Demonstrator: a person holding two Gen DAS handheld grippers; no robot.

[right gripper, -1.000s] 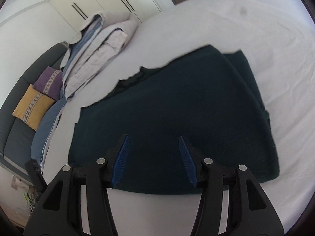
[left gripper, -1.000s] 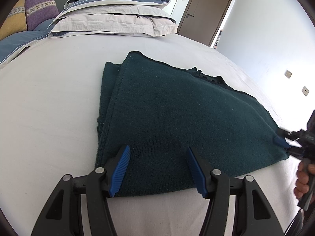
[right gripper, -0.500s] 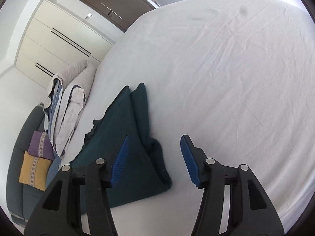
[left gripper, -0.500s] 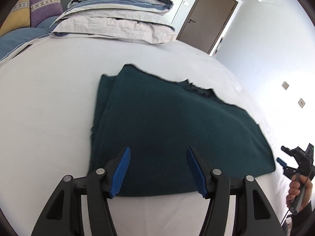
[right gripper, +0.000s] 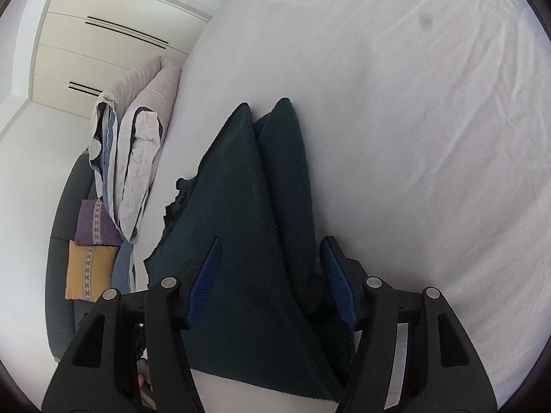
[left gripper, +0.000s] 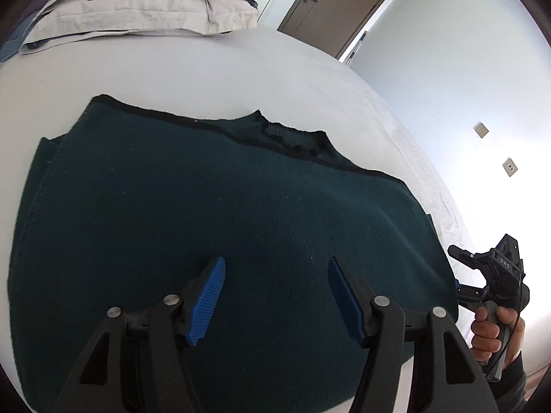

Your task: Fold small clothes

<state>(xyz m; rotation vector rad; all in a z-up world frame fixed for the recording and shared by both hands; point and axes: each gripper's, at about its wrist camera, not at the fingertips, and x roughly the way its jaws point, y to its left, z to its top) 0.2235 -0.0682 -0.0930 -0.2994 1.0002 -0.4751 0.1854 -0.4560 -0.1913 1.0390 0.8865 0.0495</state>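
Observation:
A dark green knit garment [left gripper: 206, 189] lies folded flat on the white bed [left gripper: 241, 69]. My left gripper [left gripper: 275, 261] hovers open over its near half, with nothing between the blue pads. My right gripper [right gripper: 270, 241] is at the garment's right end, looking along the stacked folded layers [right gripper: 241, 189]. Its jaws are opening. The cloth shows between the fingers, but the pads do not press on it. In the left wrist view the right gripper [left gripper: 459, 272] sits beside the garment's right corner, held by a hand [left gripper: 492, 330].
Stacked pillows [left gripper: 137, 10] lie at the head of the bed. Beside it stands a dark sofa with purple [right gripper: 94, 222] and yellow [right gripper: 87, 270] cushions. A brown door [left gripper: 344, 3] and wall sockets [left gripper: 509, 167] are on the far side. Bare sheet [right gripper: 430, 137] stretches right of the garment.
The left gripper has moved forward over the garment, which now fills its view. The right gripper has rolled and swung to the garment's end, and its jaws stand a little wider.

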